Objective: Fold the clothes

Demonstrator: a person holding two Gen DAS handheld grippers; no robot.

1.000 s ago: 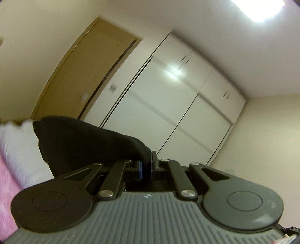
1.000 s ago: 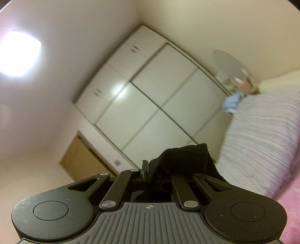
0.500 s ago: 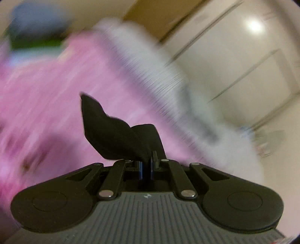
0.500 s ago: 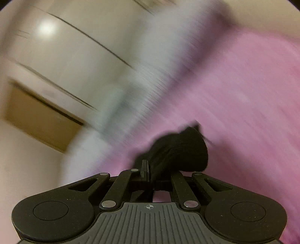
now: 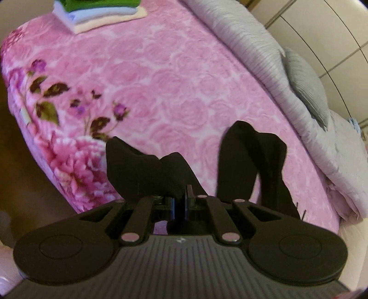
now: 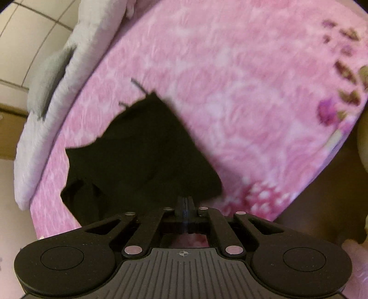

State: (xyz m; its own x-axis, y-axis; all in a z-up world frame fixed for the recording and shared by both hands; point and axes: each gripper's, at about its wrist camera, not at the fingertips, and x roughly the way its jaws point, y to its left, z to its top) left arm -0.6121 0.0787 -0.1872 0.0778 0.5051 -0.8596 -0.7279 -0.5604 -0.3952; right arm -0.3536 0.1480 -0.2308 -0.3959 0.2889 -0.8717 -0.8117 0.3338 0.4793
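- Your left gripper [image 5: 180,202] is pinched down narrow on a bunched edge of the black garment [image 5: 147,170], with dark cloth rising out of the slim gap between the fingers. Keep that pinch firm so the edge cannot creep out.
- Your right gripper [image 6: 184,204] has its fingers pressed all but together at the hem of the same black garment [image 6: 142,149], which spreads forward from the tips. I judge it to be gripping cloth there, though the contact itself is dark and hard to read.
- The garment hangs between your two grips just above the pink floral blanket [image 5: 174,76]. In the left view a second black lobe stands up to the right, so the cloth is slack and crumpled rather than stretched.
- To lay it well, draw your hands apart until the held edge runs straight, then lower the far end onto the blanket before the near end, so that it settles flat without tucks.
- Two thin strands [image 6: 138,86] stick out at the garment's far corner; keep them from being trapped under a fold.
- Aim for the open middle of the blanket, well short of the grey bedding [image 5: 260,50] along the far side.
- Stay well apart from the stack of folded clothes [image 5: 99,13] at the far corner.
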